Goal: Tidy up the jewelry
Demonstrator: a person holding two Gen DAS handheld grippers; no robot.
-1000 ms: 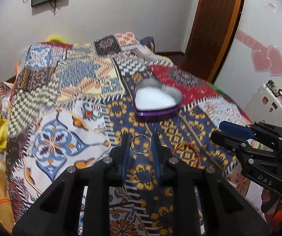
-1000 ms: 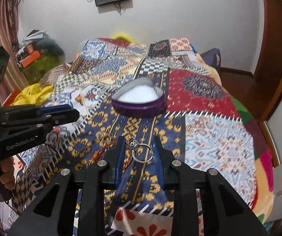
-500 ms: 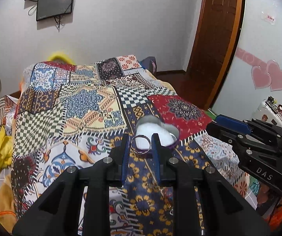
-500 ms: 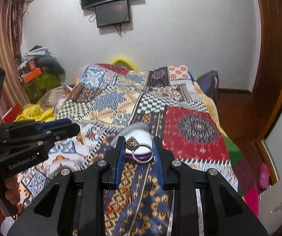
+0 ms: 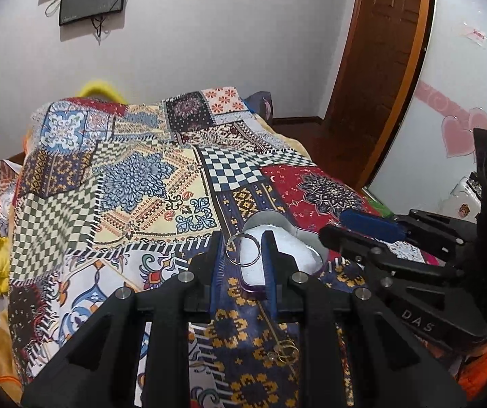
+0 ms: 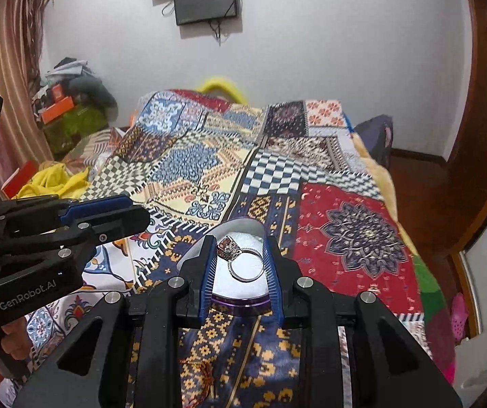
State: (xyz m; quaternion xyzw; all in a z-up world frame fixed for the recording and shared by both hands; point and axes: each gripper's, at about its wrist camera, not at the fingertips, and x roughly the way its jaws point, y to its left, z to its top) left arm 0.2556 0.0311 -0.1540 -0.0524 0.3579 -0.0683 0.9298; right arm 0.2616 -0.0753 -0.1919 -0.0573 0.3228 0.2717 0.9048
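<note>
- Left gripper (image 5: 242,251): fingers clamped on a plain silver ring (image 5: 242,249), pinched between the blue pads, held in the air over the near-left edge of the heart box (image 5: 306,255).
- Right gripper (image 6: 240,258): fingers closed on a stone-set ring (image 6: 241,261); band sits between the pads, ornate setting points up-left toward the left pad.
- Heart box: purple wall, white lining, lid off, resting on the patchwork bedspread (image 5: 134,183). In the right wrist view the stone-set ring hangs over the box interior (image 6: 243,234); can't tell whether it touches the lining.
- Grippers are close, side by side, both angled at the box; each shows in the other's camera: right one (image 5: 362,234), left one (image 6: 107,217).
- Loose jewelry left on the bedspread near the camera: small gold pieces (image 5: 286,353) and a red-orange bracelet (image 6: 206,379).
- Background: wall-mounted screen (image 6: 206,0), wooden door (image 5: 376,68).
</note>
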